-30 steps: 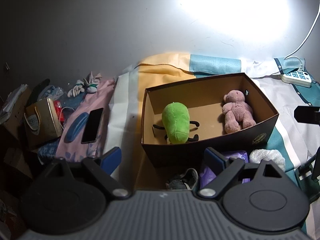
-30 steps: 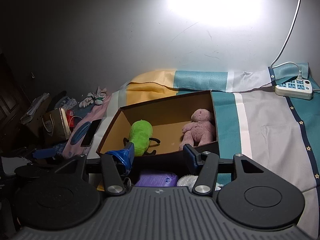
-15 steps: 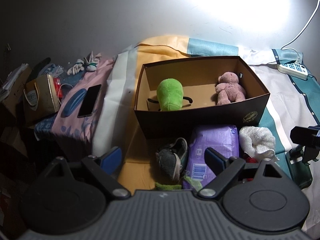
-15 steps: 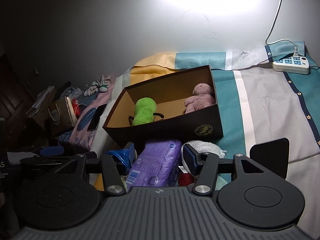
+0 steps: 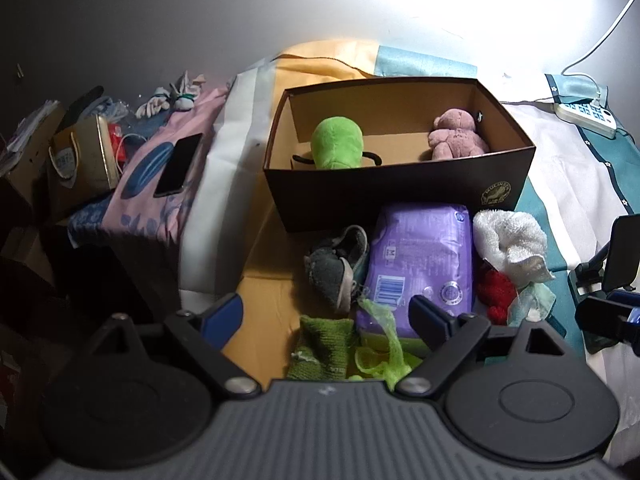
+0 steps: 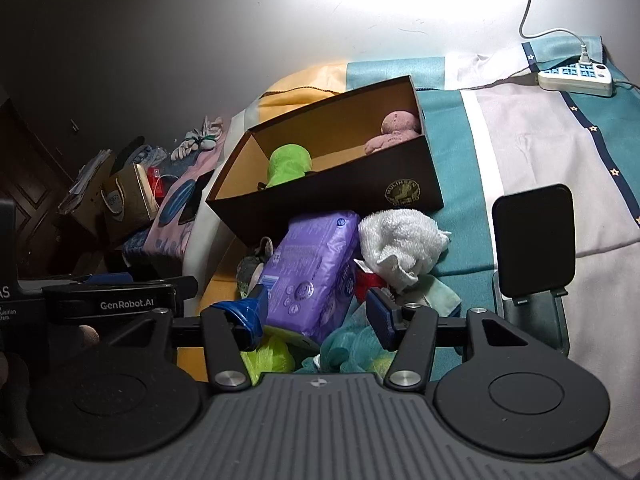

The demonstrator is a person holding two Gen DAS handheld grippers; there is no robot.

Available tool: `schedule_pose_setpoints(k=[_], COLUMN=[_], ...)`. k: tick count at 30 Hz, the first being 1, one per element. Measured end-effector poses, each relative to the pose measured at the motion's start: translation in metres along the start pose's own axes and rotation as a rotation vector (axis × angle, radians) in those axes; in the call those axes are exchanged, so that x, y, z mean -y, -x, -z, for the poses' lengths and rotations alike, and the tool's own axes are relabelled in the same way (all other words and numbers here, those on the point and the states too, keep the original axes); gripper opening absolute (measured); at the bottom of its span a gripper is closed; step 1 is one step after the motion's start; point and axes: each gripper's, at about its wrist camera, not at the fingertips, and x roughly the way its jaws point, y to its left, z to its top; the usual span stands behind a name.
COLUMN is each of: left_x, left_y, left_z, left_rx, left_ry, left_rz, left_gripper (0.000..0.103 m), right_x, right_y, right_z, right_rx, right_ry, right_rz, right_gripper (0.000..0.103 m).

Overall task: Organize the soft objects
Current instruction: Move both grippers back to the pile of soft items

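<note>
A dark cardboard box (image 5: 400, 188) (image 6: 332, 200) on the bed holds a green plush (image 5: 336, 148) (image 6: 288, 164) and a pink teddy bear (image 5: 456, 140) (image 6: 394, 128). In front of it lie a purple soft pack (image 5: 420, 268) (image 6: 312, 272), a white towel (image 5: 508, 244) (image 6: 400, 244), a grey shoe (image 5: 336, 268), a red soft item (image 5: 496, 288), a green knit piece (image 5: 320, 348) and green mesh (image 5: 380, 344). My left gripper (image 5: 324, 316) is open and empty above the pile. My right gripper (image 6: 316, 316) is open over the purple pack and a teal mesh puff (image 6: 352, 348).
A striped sheet (image 6: 520, 140) covers the bed. A white power strip (image 5: 584, 114) (image 6: 576, 76) lies at the back right. A phone (image 5: 178, 164) lies on a pink cloth at the left, beside a gold gift bag (image 5: 80, 160). A black phone stand (image 6: 532, 248) is at the right.
Both grippers have pulled back and risen from the box. The pile of soft things in front of the box has come into view. Both jaws stay open.
</note>
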Motion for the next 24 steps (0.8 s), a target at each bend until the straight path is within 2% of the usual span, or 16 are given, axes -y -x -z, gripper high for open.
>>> schedule_pose_setpoints(k=[15, 24], left_x=[0.011, 0.013], left_y=[-0.004, -0.003], left_z=[0.019, 0.046], left_rx=[-0.050, -0.034], left_ry=[0.003, -0.038], left_rz=[0.017, 0.118], left_gripper=[0.090, 0.090], right_x=[0.020, 0.046], right_y=[0.001, 0.002], right_z=[0.021, 0.031], right_rx=[-0.052, -0.092], right_ry=[0.005, -0.004], right_rz=[0.055, 0.076], right_gripper=[0.039, 0.039])
